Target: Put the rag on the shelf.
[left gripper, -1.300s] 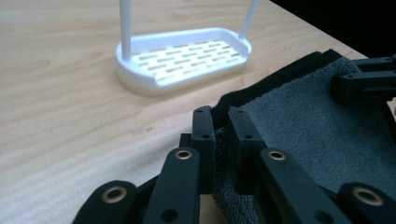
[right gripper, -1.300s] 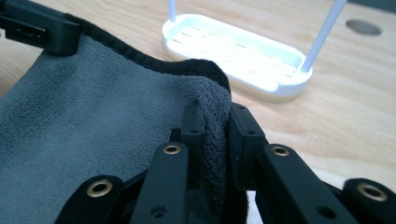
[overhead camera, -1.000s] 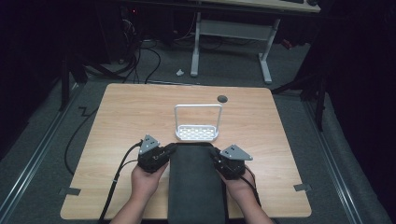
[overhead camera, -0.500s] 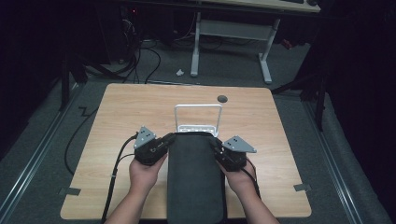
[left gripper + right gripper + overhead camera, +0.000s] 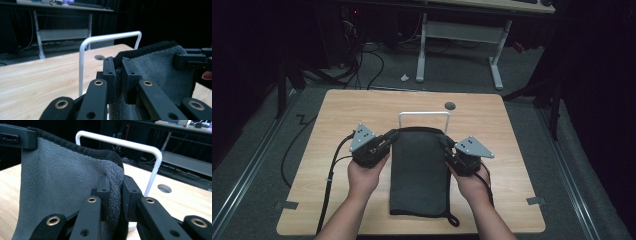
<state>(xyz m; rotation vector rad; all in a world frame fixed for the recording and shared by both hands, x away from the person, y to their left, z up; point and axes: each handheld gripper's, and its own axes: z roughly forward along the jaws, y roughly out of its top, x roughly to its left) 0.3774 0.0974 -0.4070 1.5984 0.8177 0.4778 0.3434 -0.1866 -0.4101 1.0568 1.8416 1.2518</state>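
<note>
left tongs point(image 5: 388, 138) clamp towel point(image 5: 419, 172) corner | right tongs point(image 5: 446, 146) clamp the other | top edge raised at white rack point(image 5: 424, 115) | draping over left to do

Light wooden counter point(image 5: 347, 115) with a round grommet hole point(image 5: 450, 105) near its far edge, grey carpeted floor point(image 5: 257, 145), tangle of black cables point(image 5: 362, 55), white-legged desk point(image 5: 462, 35) behind, small white scrap point(image 5: 404, 77) on the floor
</note>
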